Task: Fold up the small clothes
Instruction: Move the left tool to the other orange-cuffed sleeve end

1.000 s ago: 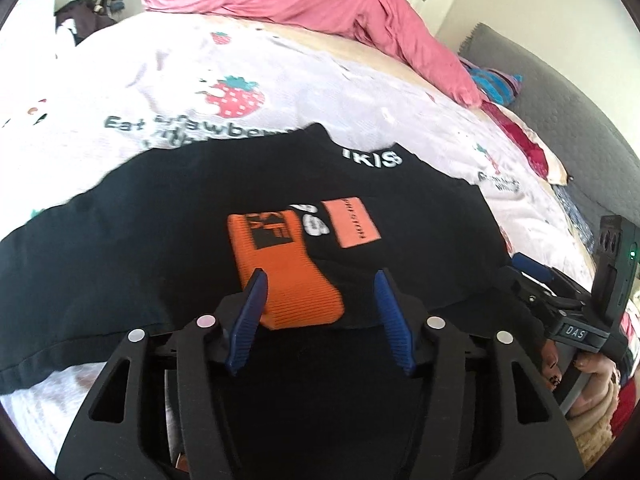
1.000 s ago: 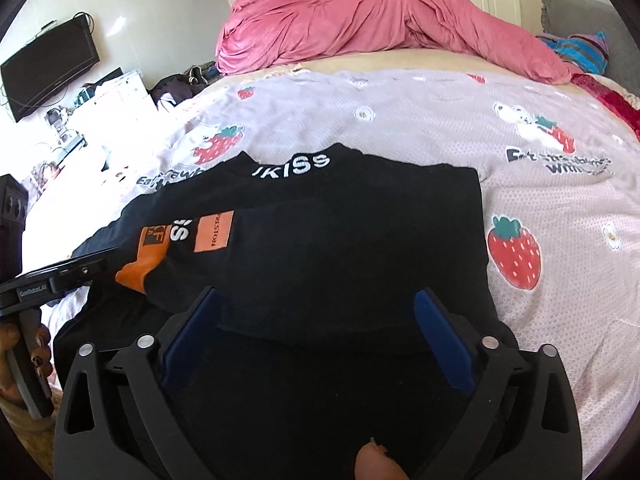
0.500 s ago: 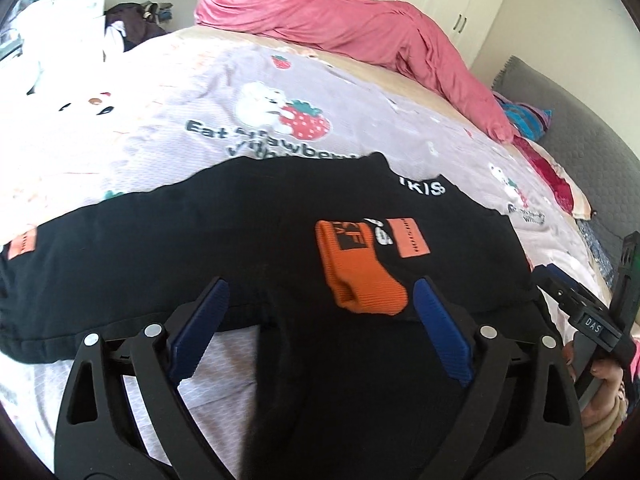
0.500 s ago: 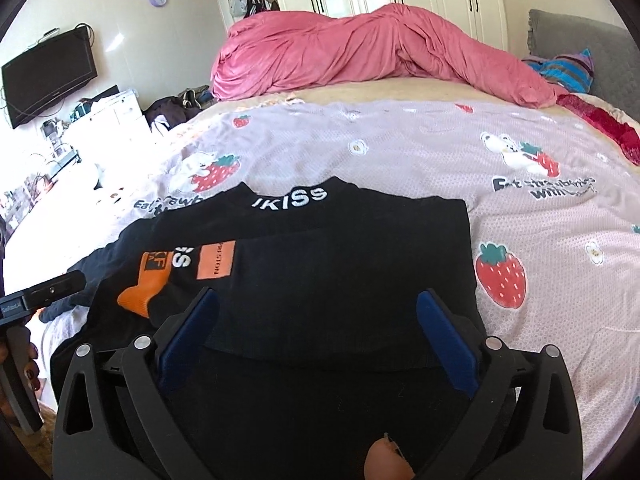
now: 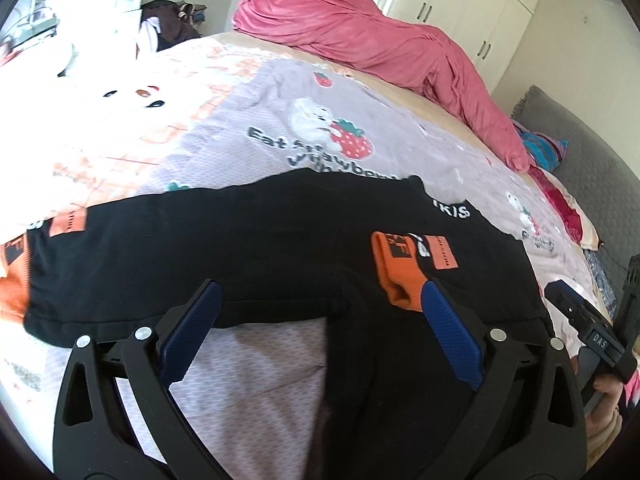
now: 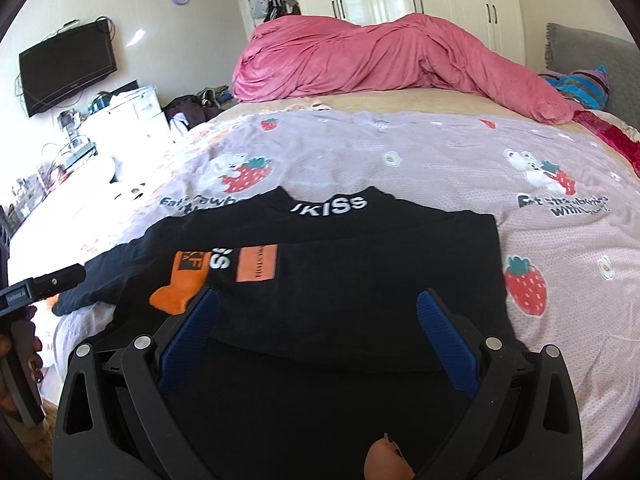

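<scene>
Both wrist views overlook the shirt (image 5: 280, 240) closely.

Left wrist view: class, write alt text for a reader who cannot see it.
A black top lies on a strawberry-print bedsheet, one sleeve folded across its body showing an orange cuff, the other sleeve stretched out left. The open left claw hovers over the near edge, holding nothing. A pink duvet is heaped behind.

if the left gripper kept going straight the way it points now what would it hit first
Most likely the black top, near the lower edge of its outstretched sleeve. The open left gripper frames that edge with strawberry-print bedsheet showing just below it. Height above the fabric is unclear, so it might meet the sheet first.
</scene>
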A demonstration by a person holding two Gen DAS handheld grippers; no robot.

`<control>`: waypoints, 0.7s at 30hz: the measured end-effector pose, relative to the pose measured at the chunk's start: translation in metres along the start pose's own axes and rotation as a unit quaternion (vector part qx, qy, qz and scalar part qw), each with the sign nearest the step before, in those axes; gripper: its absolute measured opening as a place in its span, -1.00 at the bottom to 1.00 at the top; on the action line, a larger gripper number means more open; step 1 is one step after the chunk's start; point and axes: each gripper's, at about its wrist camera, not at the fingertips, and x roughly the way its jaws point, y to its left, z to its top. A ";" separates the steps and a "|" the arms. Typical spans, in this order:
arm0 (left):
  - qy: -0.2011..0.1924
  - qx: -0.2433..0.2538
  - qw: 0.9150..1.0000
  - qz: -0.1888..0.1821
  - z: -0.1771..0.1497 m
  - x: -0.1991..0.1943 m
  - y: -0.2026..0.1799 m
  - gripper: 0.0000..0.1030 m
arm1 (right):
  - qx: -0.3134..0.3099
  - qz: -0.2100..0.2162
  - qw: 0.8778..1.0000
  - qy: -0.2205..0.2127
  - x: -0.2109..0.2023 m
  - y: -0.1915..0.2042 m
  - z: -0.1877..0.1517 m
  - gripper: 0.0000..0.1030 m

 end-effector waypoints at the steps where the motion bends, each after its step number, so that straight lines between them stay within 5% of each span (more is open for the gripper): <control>1: -0.002 -0.003 1.000 0.002 0.000 -0.002 0.004 0.82 | -0.001 0.002 1.000 -0.001 0.000 0.002 0.000 0.91; 21: -0.026 -0.080 0.996 0.037 -0.001 -0.034 0.080 0.82 | -0.050 0.045 0.998 0.015 0.015 0.072 0.003 0.91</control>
